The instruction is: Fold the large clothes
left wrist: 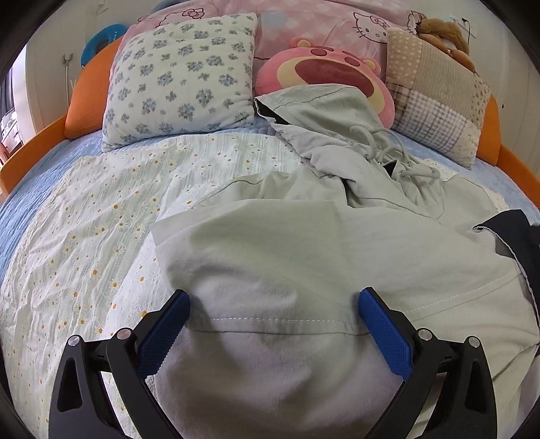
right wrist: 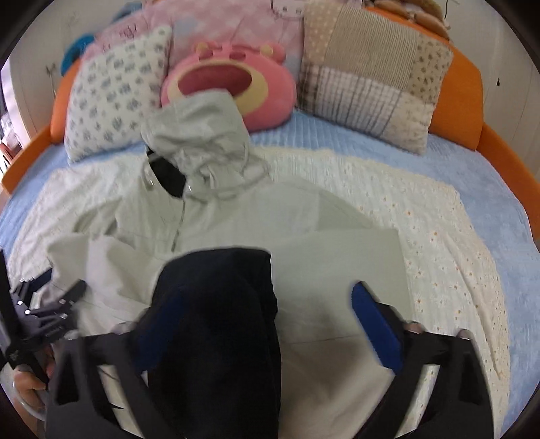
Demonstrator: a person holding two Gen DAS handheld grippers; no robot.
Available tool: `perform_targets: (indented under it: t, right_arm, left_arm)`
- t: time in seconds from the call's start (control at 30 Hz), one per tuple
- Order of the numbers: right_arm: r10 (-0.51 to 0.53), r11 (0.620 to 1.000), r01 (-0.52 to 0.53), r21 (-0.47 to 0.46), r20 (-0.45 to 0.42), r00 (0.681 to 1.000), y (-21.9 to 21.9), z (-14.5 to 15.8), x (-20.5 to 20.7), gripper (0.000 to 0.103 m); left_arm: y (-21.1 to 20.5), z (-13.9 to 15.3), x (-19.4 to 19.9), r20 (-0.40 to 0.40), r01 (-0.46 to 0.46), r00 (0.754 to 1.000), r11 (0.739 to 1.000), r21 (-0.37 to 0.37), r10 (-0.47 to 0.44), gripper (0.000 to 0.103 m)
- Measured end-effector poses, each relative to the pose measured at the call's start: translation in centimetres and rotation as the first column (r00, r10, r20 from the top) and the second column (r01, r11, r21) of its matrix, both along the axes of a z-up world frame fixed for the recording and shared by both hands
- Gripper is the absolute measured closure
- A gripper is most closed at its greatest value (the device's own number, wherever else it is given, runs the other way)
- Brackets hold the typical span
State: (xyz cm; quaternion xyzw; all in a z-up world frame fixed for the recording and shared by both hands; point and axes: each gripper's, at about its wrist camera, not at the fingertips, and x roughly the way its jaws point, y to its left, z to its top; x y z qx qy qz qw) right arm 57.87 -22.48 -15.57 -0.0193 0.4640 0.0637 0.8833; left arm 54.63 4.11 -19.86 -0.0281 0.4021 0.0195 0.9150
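Centrally, jacket on daisy bedspread

Bed with orange padded frame, covered by a blue quilted sheet with a pale daisy-print blanket on top. At the headboard: white pillow with blue flower print, round pink bear-face plush cushion, beige patchwork pillow. Pink cartoon-cat quilt behind them. Brown plush toy top right.

Home bedroom, orange-framed bed, floral pillow, pink plush bear
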Motion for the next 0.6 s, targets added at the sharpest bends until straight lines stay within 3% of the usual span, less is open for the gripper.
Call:
perform_targets:
  t: [0.03, 0.07, 0.17, 0.3, 0.4, 0.53, 0.6]
  right_arm:
    - [0.015, 1.0, -0.015, 0.015, -0.02, 1.0, 0.3, -0.7, 0.3, 0.051]
    - [0.025, 1.0, -0.024, 0.015, -0.027, 0.999, 0.5, -1.1, 0.5, 0.066]
    - [0.042, 0.999, -0.043, -0.019, -0.028, 0.999, 1.5, -1.4, 0.2, 0.088]
    - [0.003, 1.0, -0.001, -0.027, 0.07, 0.998, 0.2, 0.2, -1.9, 0.097]
    - [-0.045, 0.998, 0.048, -0.03, 0.085, 0.995, -2.1, 0.0, -2.2, 0.099]
    - [-0.07, 0.997, 0.069, 0.019, 0.042, 0.997, -4.3, -2.3, -2.0, 0.099]
    - [-0.071, 0.99, 0.061, 0.125, 0.075, 0.995, -5.1, -2.4, -2.5, 0.098]
  left_arm:
    - [0.0, 0.0, 0.0, 0.003, 0.0, 1.0, 1.0, 0.002, 0.0, 0.002]
    - [-0.1, 0.0, 0.0, 0.003, 0.0, 1.0, 1.0, 0.004, 0.0, 0.002]
    - [-0.1, 0.1, -0.1, 0.007, 0.0, 1.0, 1.0, 0.001, 0.0, 0.002]
    - [-0.1, 1.3, -1.2, 0.076, 0.0, 0.997, 1.0, 0.005, -0.001, 0.002]
    - [-0.7, 1.9, -1.8, 0.115, 0.02, 0.993, 0.998, 0.052, -0.026, 0.002]
    - [-0.6, 0.9, -0.4, 0.033, 0.027, 0.999, 0.999, 0.044, -0.029, 0.002]
    - [-0.4, 0.3, 0.3, -0.002, 0.02, 1.0, 0.999, 0.026, -0.02, 0.002]
